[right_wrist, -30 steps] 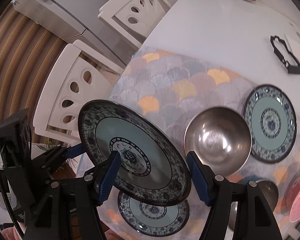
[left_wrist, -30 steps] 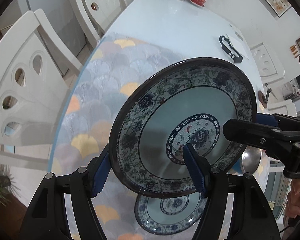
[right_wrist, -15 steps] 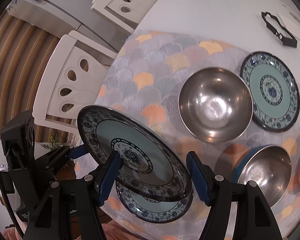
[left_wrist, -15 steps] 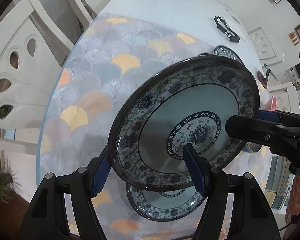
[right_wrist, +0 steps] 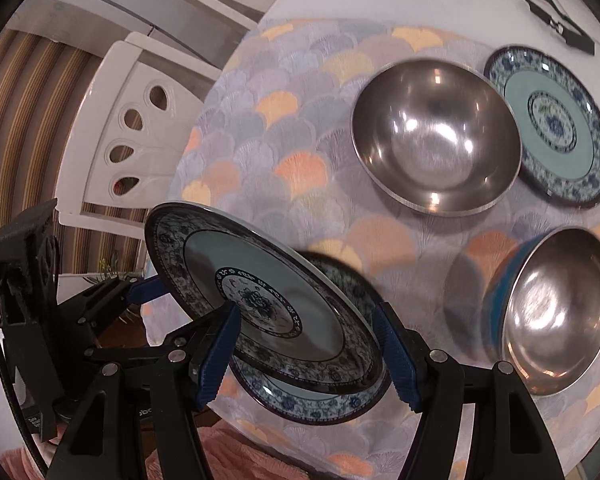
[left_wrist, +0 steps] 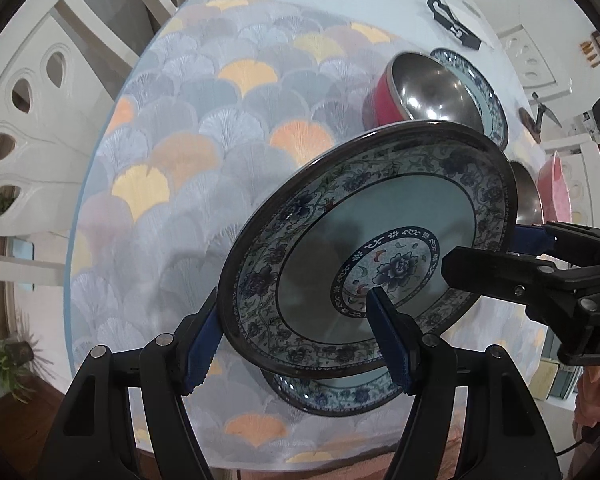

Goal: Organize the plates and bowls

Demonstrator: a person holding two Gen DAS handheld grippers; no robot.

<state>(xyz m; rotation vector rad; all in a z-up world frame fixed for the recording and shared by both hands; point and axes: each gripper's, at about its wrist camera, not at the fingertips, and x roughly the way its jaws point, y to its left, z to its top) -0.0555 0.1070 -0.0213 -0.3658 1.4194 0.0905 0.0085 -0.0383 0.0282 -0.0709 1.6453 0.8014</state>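
Note:
A blue-and-white floral plate (left_wrist: 380, 240) hangs tilted in the air, gripped at opposite rims by both grippers. My left gripper (left_wrist: 296, 340) is shut on its near rim. My right gripper (right_wrist: 308, 348) is shut on the other rim (right_wrist: 268, 300). A matching plate (left_wrist: 332, 396) lies on the tablecloth right below the held one, mostly hidden; it also shows in the right wrist view (right_wrist: 312, 404). A third matching plate (right_wrist: 556, 124) lies farther off.
A steel bowl with a red outside (left_wrist: 420, 84) stands beside the far plate. A steel bowl with a blue outside (right_wrist: 556, 320) stands to the right. A pink dish (left_wrist: 556, 188) is at the right edge. White chairs (left_wrist: 28, 92) stand at the table's left.
Both grippers have carried the held plate lower and closer over the plate lying on the cloth. The bowls and far plate have come more fully into view.

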